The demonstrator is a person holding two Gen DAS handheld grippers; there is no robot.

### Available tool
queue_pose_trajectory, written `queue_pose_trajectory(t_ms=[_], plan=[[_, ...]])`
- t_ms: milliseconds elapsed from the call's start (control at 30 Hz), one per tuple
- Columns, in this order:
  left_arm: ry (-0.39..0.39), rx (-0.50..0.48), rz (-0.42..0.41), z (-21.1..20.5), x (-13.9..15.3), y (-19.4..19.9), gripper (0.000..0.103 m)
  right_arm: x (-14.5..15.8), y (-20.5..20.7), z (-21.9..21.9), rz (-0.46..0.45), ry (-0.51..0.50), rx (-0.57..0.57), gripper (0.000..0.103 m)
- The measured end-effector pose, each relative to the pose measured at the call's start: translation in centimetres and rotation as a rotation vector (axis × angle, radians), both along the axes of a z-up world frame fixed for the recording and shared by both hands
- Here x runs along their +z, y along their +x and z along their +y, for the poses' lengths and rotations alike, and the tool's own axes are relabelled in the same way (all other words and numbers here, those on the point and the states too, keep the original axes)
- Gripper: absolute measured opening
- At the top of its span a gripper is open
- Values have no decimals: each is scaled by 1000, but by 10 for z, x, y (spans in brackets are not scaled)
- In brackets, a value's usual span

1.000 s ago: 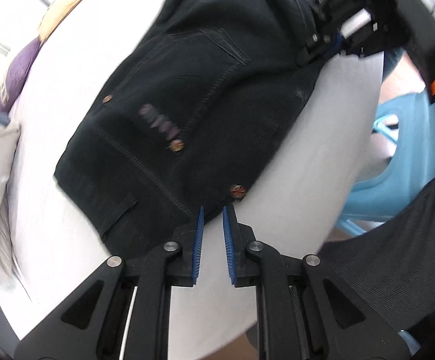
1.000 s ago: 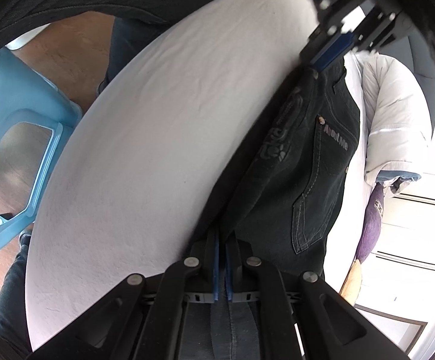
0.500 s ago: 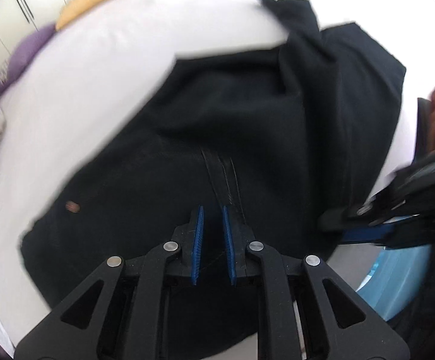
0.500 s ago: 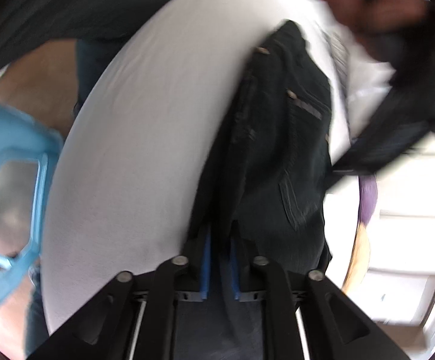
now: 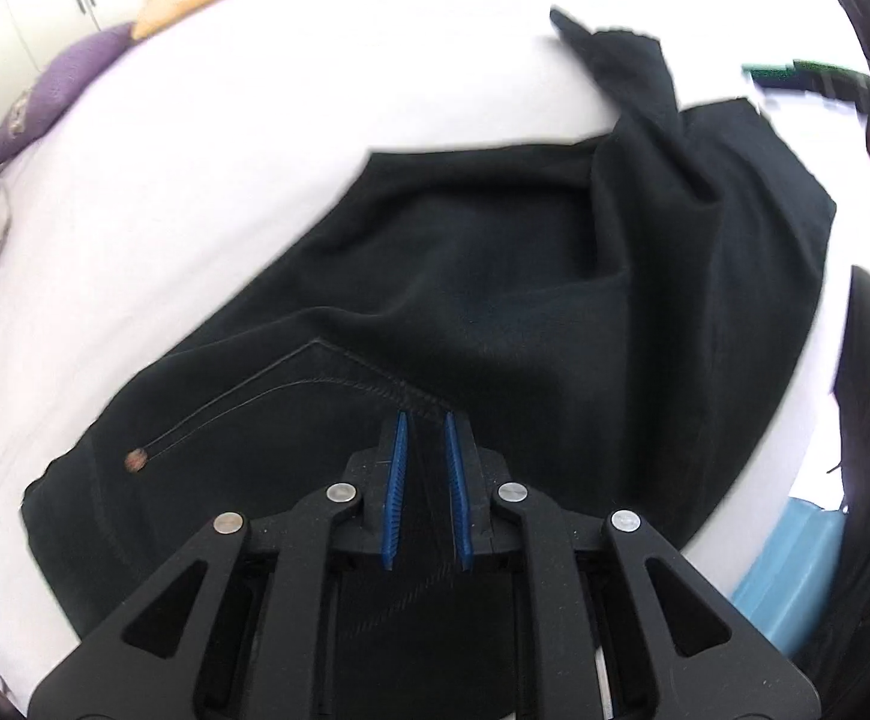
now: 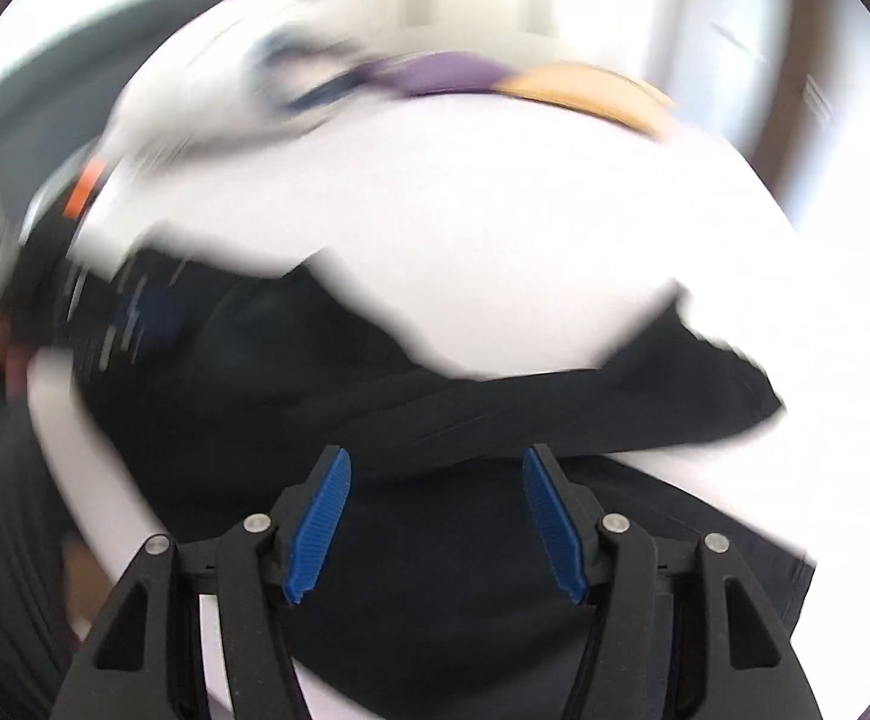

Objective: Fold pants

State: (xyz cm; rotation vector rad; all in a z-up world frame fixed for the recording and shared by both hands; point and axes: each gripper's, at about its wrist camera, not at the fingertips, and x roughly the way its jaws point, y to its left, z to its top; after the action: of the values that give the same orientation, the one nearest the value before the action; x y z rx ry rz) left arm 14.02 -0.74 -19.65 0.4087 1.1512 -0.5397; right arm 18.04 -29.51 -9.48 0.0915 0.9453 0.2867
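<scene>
Black pants (image 5: 495,300) lay rumpled across centre & lower frame on the white bed (image 5: 225,150). Left gripper (image 5: 424,438) was clenched on a stitched fold of fabric at bottom centre. Right gripper (image 6: 435,480) jaws were opening, nothing pinched, over blurred pants.

Bare white sheet (image 5: 207,192) lies open beyond and left of the black pants (image 5: 525,276), whose raised fold (image 5: 633,78) stands at the far right, while cushions (image 5: 69,84) line the far edge and a blue chair (image 5: 789,570) flanks the right side.
</scene>
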Motion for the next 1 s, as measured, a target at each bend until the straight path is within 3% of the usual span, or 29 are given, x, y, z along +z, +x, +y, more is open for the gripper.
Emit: queue_pose_trajectory(t_ms=[100,200,367,700,733,800,833,900,1000], plan=[[17,9,21,-8,-21,11,13,-6,51,-68,48,174,-223,63],[-34,54,48,-1,-21,18,13,-22,88,-102,105,276,-324,63],[-25,47,66,0,-23,21,13,-44,134,-103,172,182,-371,63],[-34,55,36,8,-23,15,13,-77,166,-68,296,-38,-382,61],[-33,53,33,7,-24,13,13,-80,168,-69,308,-51,-382,58],[-35,51,29,8,-24,9,13,-81,170,-68,321,-48,-370,25],[-39,52,29,8,-26,8,13,-79,170,-69,320,-44,-360,17],[-45,54,30,8,-26,7,13,-73,169,-70,301,-51,-339,10],[-50,57,31,9,-26,8,13,-50,152,-78,242,-42,-325,7]])
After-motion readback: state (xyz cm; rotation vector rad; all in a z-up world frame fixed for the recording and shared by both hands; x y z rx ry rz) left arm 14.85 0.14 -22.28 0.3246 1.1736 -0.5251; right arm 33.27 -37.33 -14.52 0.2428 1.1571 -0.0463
